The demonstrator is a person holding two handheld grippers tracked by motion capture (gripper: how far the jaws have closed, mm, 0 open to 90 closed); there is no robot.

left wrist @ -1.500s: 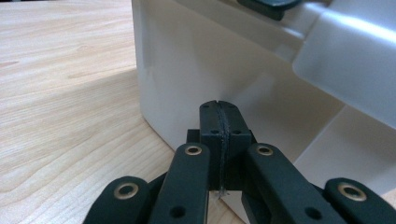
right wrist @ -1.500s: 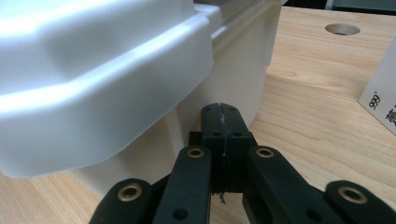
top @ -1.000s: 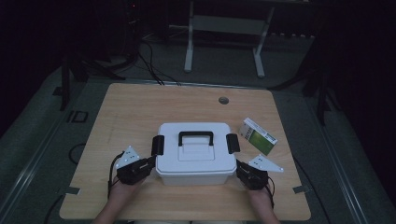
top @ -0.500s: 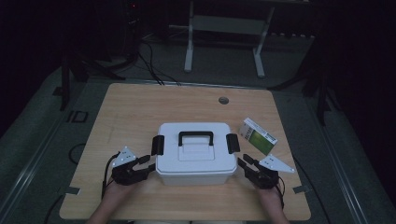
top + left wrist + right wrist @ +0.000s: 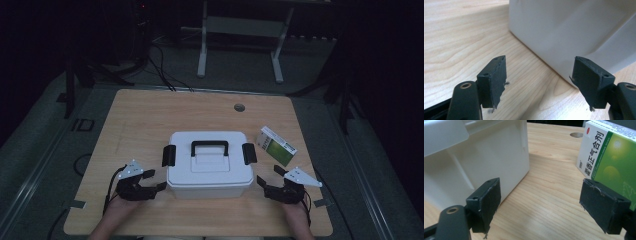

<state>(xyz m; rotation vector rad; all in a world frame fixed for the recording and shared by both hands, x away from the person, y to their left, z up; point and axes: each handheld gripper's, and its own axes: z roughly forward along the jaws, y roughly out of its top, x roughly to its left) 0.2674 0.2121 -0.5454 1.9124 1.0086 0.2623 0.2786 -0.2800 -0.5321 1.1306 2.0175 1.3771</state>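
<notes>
A white plastic box [image 5: 209, 170] with a black handle [image 5: 209, 146] and black side latches stands at the middle of the wooden table [image 5: 150, 115]. My left gripper [image 5: 156, 180] lies by its near left corner, open, a little short of the wall. Its jaws have just been opening, with nothing between them but bare wood, and the box wall [image 5: 564, 30] stands just beyond my left gripper [image 5: 541, 82]. My right gripper [image 5: 269, 175] lies off the near right corner, open, its jaws just opened wide and empty. My right gripper [image 5: 541, 205] faces bare table between the box [image 5: 474, 157] and a green and white carton [image 5: 611, 157].
The carton [image 5: 276, 146] lies flat to the right of the box, close to my right gripper. A round cable hole [image 5: 239, 107] sits near the table's far edge. Metal stand legs [image 5: 202, 55] and cables are on the dark floor beyond.
Both grippers' jaws have spread from nearly shut at the box's near corners to open. The right gripper has drawn back to the right, away from the box; the left has hardly shifted.
</notes>
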